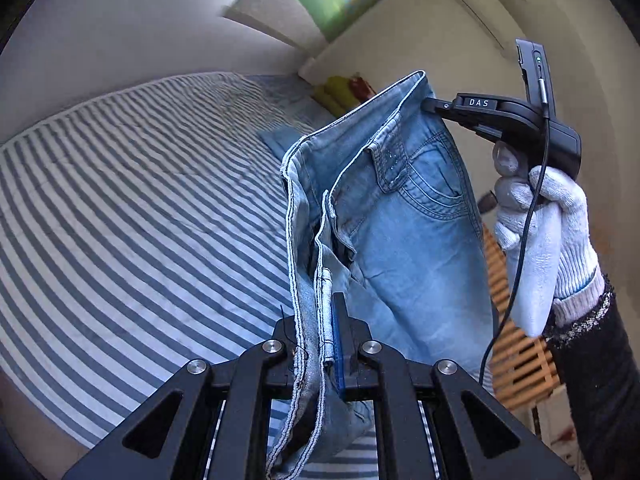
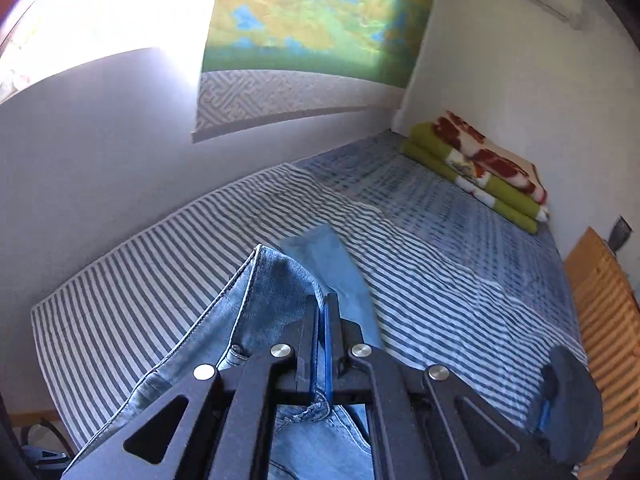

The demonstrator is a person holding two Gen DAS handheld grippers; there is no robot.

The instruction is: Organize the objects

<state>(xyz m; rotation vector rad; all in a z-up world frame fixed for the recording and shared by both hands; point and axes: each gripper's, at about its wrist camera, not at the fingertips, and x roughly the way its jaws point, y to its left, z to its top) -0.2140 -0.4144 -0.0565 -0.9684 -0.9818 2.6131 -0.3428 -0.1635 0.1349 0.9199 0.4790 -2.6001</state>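
From the left wrist, the left tongs (image 1: 320, 336) are pinched narrow on the stitched waistband edge of a pair of light blue jeans (image 1: 404, 216), the faded denim hanging in soft folds with pale double seams, a belt loop and a curved front pocket showing. At the far upper right, the right tongs (image 1: 428, 105) bite the other end of the same waistband, so the jeans hang stretched between the two tools above the bed (image 1: 132, 208). A hand in a white knitted glove (image 1: 540, 220) grips the black handle of the right tool, a thin black cable trailing down beside a dark sleeve (image 1: 600, 380). The bed is covered by a sheet in blue and white stripes, slightly rumpled, with a plain grey wall on the left and a cream wall beyond. A slatted wooden frame (image 1: 516, 344) shows at the right. From the right wrist, the right tongs (image 2: 323, 320) are shut tight on a fold of the denim (image 2: 272, 284), which spills down and left under the black arms. A flat piece of plain blue cloth (image 2: 336, 264) lies on the striped sheet just past the tips. Far right, a folded green blanket with red and cream patches (image 2: 480, 168) rests against the wall, and a blurred green and yellow hanging (image 2: 320, 16) covers the far wall.
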